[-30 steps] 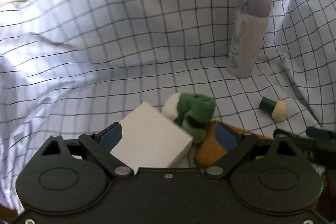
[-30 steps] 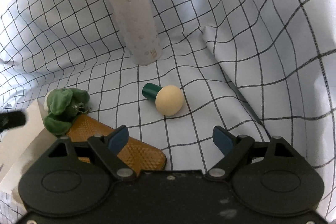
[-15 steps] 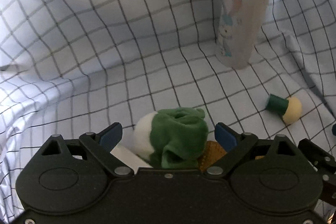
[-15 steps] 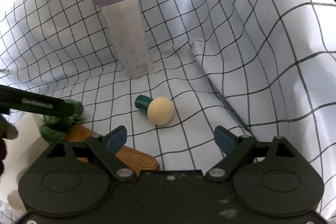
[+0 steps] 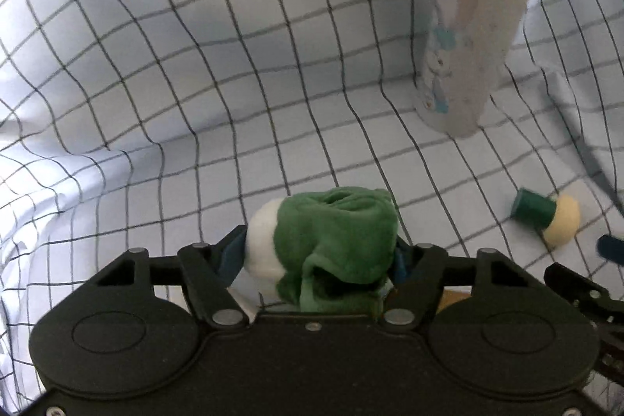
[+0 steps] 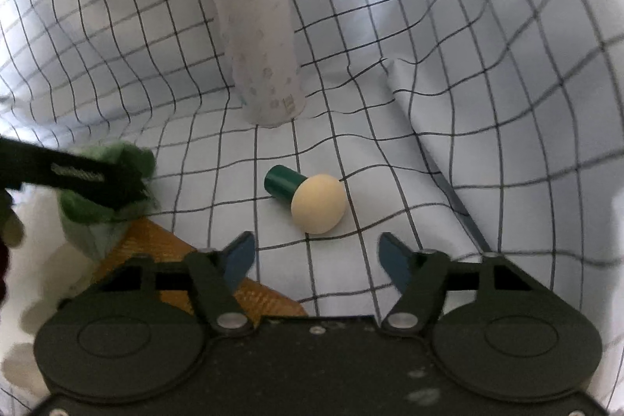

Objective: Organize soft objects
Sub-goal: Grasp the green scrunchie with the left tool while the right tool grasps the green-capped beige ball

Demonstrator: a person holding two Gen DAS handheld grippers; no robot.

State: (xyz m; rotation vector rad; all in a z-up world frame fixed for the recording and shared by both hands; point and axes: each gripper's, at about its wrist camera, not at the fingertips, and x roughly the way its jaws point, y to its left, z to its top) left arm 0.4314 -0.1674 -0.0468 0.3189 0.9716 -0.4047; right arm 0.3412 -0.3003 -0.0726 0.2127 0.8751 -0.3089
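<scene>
left hand-held gripper [image 5: 318, 256] apparently around green plush [image 5: 335, 240]

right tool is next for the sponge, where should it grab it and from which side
Grip the cream sponge head across its round sides, coming from above and the near side. It lies tipped over, its green handle pointing away toward the bottle, so the head faces the open right tool.

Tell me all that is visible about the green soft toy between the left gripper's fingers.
The green soft toy looks like plush: crumpled green fabric with a round white part at its left end. It sits between the fingers of the left gripper, whose jaws have just been closing and now press on both its sides. Below it lie a brown textured flat thing and the checked cloth. Its face or shape cannot be told.
</scene>
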